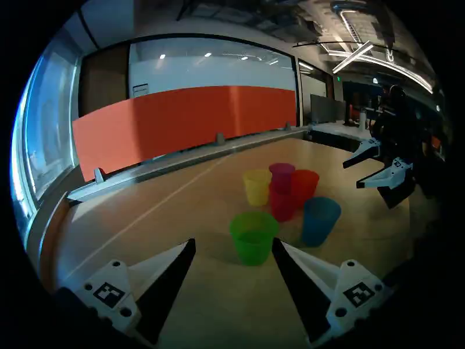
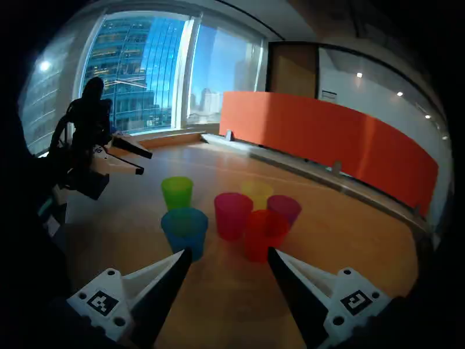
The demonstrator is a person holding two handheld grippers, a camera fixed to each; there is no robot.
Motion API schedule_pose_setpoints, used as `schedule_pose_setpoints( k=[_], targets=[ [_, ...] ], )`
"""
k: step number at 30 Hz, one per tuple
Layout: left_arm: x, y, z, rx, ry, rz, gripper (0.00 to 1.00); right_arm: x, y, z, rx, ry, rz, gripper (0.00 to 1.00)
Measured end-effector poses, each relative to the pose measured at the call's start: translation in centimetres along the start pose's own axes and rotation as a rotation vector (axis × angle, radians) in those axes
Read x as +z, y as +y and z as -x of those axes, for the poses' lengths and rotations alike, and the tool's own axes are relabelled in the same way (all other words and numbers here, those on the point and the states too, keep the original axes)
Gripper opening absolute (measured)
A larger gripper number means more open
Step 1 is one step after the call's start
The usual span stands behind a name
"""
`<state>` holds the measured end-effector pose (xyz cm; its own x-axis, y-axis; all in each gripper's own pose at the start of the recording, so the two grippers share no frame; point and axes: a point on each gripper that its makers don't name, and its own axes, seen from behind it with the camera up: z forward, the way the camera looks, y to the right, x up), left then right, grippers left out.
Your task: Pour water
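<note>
A long orange divider panel [image 1: 186, 122] stands along the far edge of the light wooden tabletop [image 1: 145, 215]. Its foot sits in a pale metal rail [image 1: 192, 156] with small grey brackets [image 1: 220, 138]. Behind the panel rises a glass wall [image 1: 215, 64] dotted with reflected lamps, with a brown wooden door [image 1: 103, 81] beside it. Beyond one end of the panel, tall windows [image 2: 185, 75] face blue glass towers [image 2: 133, 70]. Past the other end, bright strip lights [image 1: 356, 55] cross the dark ceiling.
</note>
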<state>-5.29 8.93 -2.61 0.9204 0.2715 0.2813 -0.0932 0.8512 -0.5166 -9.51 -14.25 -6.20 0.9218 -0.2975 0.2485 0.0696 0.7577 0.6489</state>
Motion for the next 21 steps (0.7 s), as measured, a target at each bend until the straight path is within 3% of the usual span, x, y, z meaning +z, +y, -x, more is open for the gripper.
schedule_pose_setpoints(
  k=[15,21],
  targets=[
    [-3.4,-1.4,-6.5,-0.069,0.273,-0.106,0.98,-2.7,4.3,-6.0,0.052,0.175,0.192,1.0],
    [-4.4,-2.1,-8.0,-0.062,0.334,-0.166,0.97,-3.2,6.4,-7.6,0.082,0.234,0.28,1.0]
  ],
)
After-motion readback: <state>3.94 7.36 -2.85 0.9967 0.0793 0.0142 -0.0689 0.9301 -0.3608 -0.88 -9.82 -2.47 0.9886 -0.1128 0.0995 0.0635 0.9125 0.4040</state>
